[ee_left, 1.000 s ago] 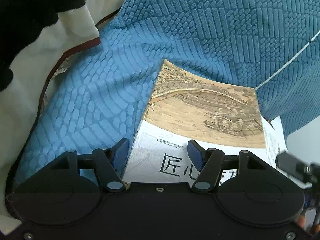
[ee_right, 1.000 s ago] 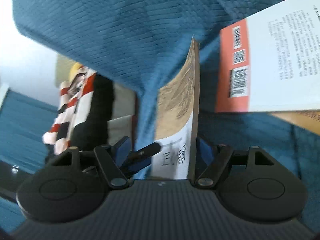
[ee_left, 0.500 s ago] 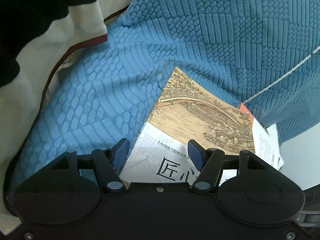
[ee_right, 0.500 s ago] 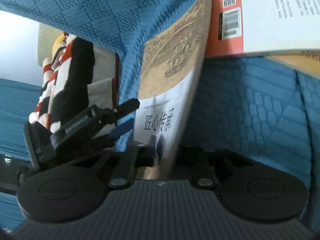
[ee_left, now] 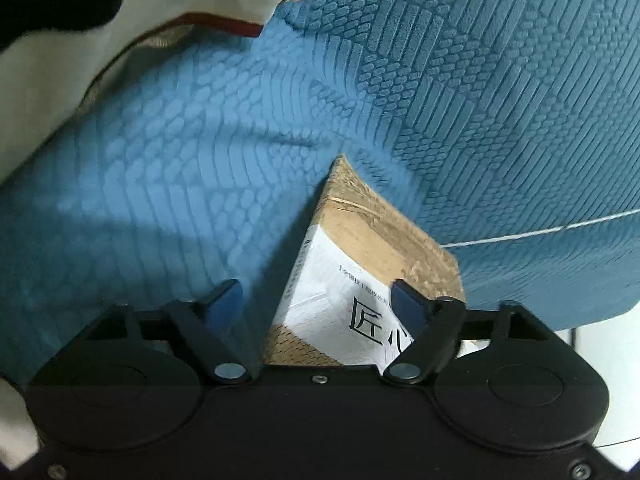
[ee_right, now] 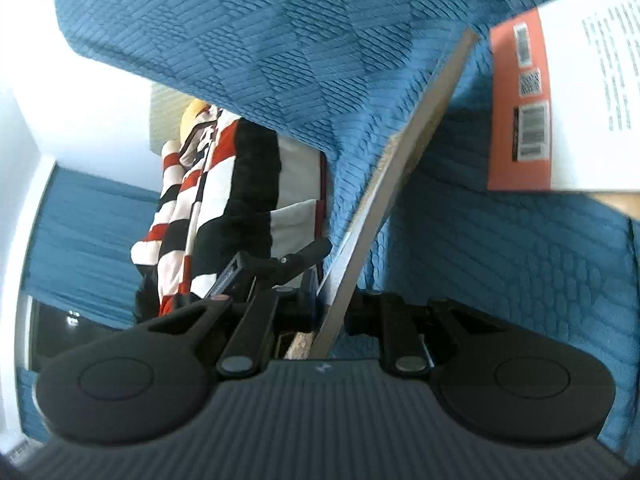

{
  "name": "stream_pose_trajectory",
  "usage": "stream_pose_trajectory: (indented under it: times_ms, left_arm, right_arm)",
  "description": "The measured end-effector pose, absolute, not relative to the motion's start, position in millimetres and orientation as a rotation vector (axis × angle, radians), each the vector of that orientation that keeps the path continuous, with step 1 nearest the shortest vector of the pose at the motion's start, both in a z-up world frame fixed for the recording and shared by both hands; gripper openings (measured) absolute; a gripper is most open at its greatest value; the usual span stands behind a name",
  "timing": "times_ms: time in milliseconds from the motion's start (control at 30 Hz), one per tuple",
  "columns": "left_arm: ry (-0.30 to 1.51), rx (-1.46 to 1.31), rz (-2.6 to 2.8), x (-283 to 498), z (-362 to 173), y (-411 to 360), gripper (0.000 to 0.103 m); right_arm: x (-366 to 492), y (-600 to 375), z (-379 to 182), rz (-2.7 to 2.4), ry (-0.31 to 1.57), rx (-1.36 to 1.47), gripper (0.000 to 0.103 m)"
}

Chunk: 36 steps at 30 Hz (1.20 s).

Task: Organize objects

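Right gripper [ee_right: 332, 312] clamps the book [ee_right: 400, 160] edge-on beside blue cushion [ee_right: 500, 260].

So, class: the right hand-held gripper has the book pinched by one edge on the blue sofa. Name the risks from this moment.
1. The right hand-held gripper clamps only the bottom edge of the book, which stands tilted; it could pivot or slip.
2. The left hand-held gripper is opening with the book between its fingers but not gripped, so support rests on one grip.
3. The orange-backed book lies close by; a swing could knock it.
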State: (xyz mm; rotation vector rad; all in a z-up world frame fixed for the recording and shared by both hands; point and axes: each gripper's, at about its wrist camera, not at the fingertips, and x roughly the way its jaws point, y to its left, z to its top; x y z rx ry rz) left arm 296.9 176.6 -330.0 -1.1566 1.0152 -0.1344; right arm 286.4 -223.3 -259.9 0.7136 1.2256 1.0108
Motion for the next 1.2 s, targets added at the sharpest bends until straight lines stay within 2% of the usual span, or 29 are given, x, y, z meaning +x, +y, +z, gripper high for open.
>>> stream_pose_trajectory:
  times_ms: [67, 100, 167, 333, 700, 867, 1200]
  left_arm:
    - [1.004, -1.175, -0.162, 295.6, -328.2, 175.5, 0.053]
    - [1.005, -1.173, -0.165, 294.7, -326.5, 174.5, 0.049]
    - [1.023, -1.137, -0.145, 291.8, -325.9, 172.1, 0.03]
    - [1.024, -1.165, -0.188, 283.1, -320.2, 168.9, 0.018]
    - [1.056, -1.316, -0.253, 242.8, -317.0, 146.4, 0.018]
    - [0.996, -1.16, -0.24, 227.8, -272.3, 138.6, 0.015]
    - [0.919, -0.981, -0.277, 183.0, -192.5, 110.4, 0.016]
  right_arm:
    - [287.4, -224.1, -255.5, 1.02, 1.207, 0.691, 0.016]
    - [287.9, -224.8, -254.5, 1.019, 1.206, 0.685, 0.016]
    - [288.3, -230.2, -254.3, 1.0, 1.204, 0.682, 0.016]
    - [288.3, -245.5, -257.5, 0.887, 1.215, 0.678, 0.018]
    - [270.8, -261.1, -229.6, 0.781, 1.143, 0.524, 0.019]
    - [261.6, -265.6, -211.6, 0.794, 1.141, 0.516, 0.019]
    - [226.9, -301.1, -151.9, 0.845, 1.091, 0.521, 0.02]
